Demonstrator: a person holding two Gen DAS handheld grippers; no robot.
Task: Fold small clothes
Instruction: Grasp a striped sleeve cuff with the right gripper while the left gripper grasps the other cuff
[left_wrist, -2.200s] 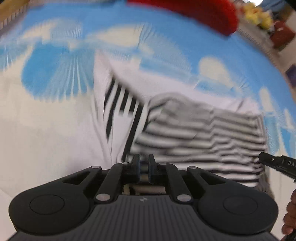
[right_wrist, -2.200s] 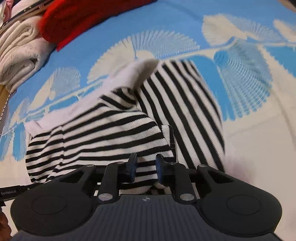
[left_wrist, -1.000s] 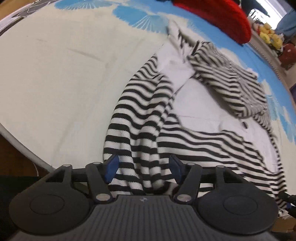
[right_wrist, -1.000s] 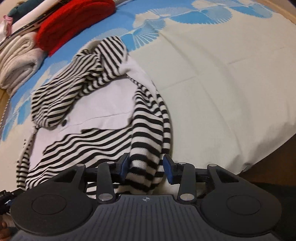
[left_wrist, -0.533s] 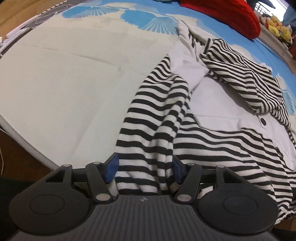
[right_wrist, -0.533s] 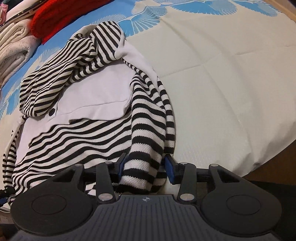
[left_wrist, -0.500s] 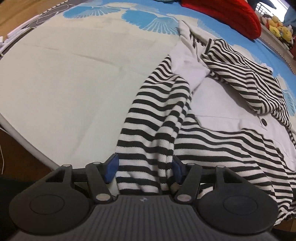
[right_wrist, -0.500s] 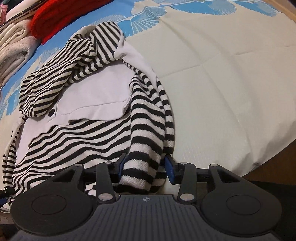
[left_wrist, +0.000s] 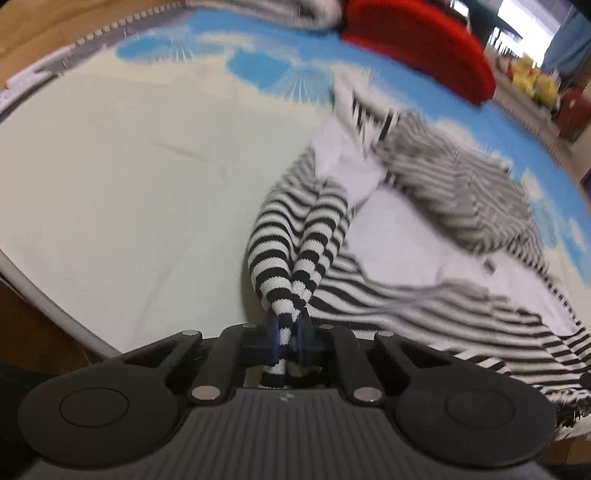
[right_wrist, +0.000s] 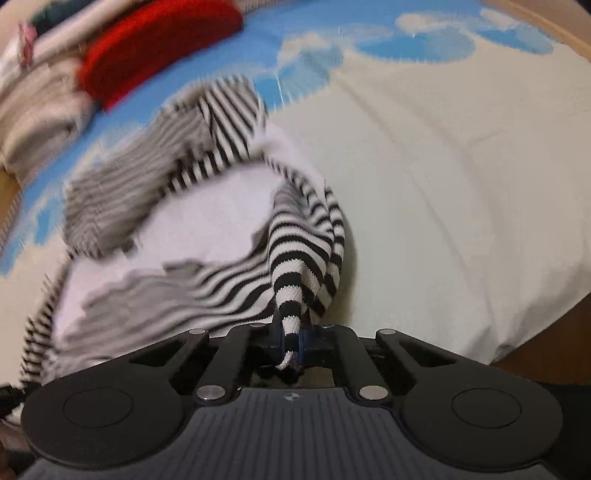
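A black-and-white striped garment (left_wrist: 424, 236) with a plain white front panel lies on a cream and blue bedspread (left_wrist: 129, 177). My left gripper (left_wrist: 288, 334) is shut on one striped sleeve end (left_wrist: 291, 266), which rises bunched from the jaws. In the right wrist view the same garment (right_wrist: 207, 236) spreads to the left, and my right gripper (right_wrist: 291, 341) is shut on the other striped sleeve end (right_wrist: 295, 280). Both views are motion-blurred away from the jaws.
A red knitted item (left_wrist: 417, 40) lies at the far side of the bed, also in the right wrist view (right_wrist: 155, 48). Folded pale towels (right_wrist: 33, 110) sit beside it. The bed edge (left_wrist: 48, 314) runs close below my left gripper; wooden floor lies beyond.
Both grippers have closed on the sleeve ends that lay between their open jaws. The sleeves are now lifted and bunched, and the garment is blurred with motion.
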